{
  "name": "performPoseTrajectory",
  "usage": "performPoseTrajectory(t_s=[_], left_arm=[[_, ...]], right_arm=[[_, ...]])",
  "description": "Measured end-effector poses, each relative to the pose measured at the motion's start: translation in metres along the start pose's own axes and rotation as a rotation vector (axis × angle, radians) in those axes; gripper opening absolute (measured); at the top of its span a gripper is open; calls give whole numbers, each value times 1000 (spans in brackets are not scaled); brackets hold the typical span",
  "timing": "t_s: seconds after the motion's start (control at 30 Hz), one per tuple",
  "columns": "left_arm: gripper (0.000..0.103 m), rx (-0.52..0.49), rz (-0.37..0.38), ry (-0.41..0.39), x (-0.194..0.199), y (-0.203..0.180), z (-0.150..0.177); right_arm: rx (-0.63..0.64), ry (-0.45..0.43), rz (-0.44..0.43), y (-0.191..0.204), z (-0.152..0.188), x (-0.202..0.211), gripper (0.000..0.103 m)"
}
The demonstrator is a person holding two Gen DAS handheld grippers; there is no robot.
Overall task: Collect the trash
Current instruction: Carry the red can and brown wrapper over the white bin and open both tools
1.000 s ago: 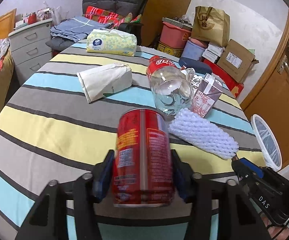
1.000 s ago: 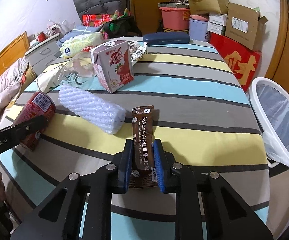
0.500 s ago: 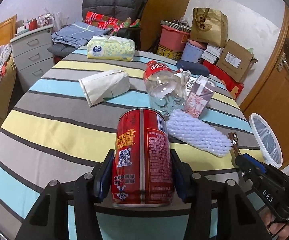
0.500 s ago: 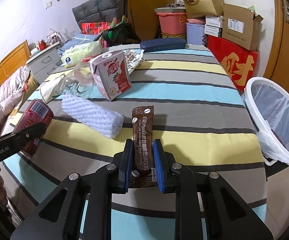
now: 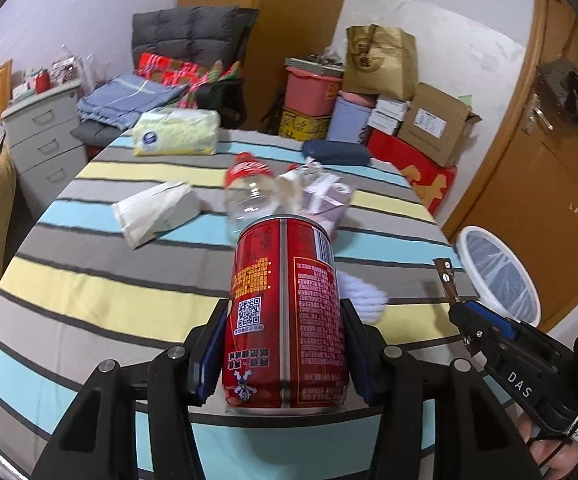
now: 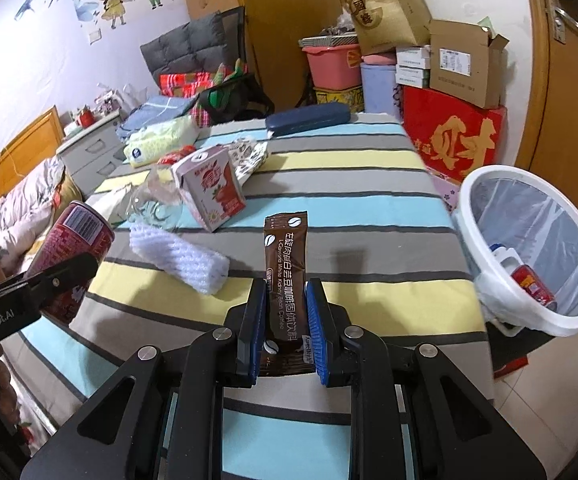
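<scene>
White plastic waste bin [image 6: 485, 276], lined with a clear bag, stands on the floor just off the striped table's [image 6: 349, 208] right edge with a red can [image 6: 533, 285] and a white scrap inside. The left gripper [image 5: 285, 354] pinches a red drink can [image 5: 285, 312] above the table's near edge. The right gripper [image 6: 287, 330] clamps a brown coffee sachet [image 6: 285, 268]; a milk carton [image 6: 211, 188], foam sleeve [image 6: 179, 254] and clear bottle [image 5: 249, 196] lie mid-table.
</scene>
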State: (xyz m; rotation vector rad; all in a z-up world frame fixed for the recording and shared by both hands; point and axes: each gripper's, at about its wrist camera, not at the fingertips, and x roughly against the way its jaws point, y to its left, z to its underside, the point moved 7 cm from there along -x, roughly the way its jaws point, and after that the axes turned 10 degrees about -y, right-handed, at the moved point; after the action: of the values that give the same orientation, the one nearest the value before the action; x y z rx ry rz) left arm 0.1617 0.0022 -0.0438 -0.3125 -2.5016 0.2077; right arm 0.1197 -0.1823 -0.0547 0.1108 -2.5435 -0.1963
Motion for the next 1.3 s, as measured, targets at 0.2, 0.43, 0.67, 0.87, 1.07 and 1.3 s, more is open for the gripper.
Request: performPoseTrajectory(t_s=[0.2, 0.43, 0.67, 0.87, 1.07, 1.3], left_arm=[[52, -36, 41, -12, 0, -34, -7], [52, -90, 96, -23, -4, -83, -14], [52, -163, 164, -16, -15, -143, -14], [52, -221, 209, -8, -26, -190, -11], [52, -254, 268, 15, -40, -233, -6], [52, -296, 325, 45, -58, -278, -2]], right_arm=[[-20, -33, 18, -21, -9, 12, 21], [-61, -70, 67, -58, -17, 24, 21], [-101, -105, 126, -95, -24, 39, 21], [-121, -128, 186, -126, -28, 51, 21], [-140, -135, 230, -156, -32, 59, 21], [-180, -110, 261, -193, -28, 61, 21]])
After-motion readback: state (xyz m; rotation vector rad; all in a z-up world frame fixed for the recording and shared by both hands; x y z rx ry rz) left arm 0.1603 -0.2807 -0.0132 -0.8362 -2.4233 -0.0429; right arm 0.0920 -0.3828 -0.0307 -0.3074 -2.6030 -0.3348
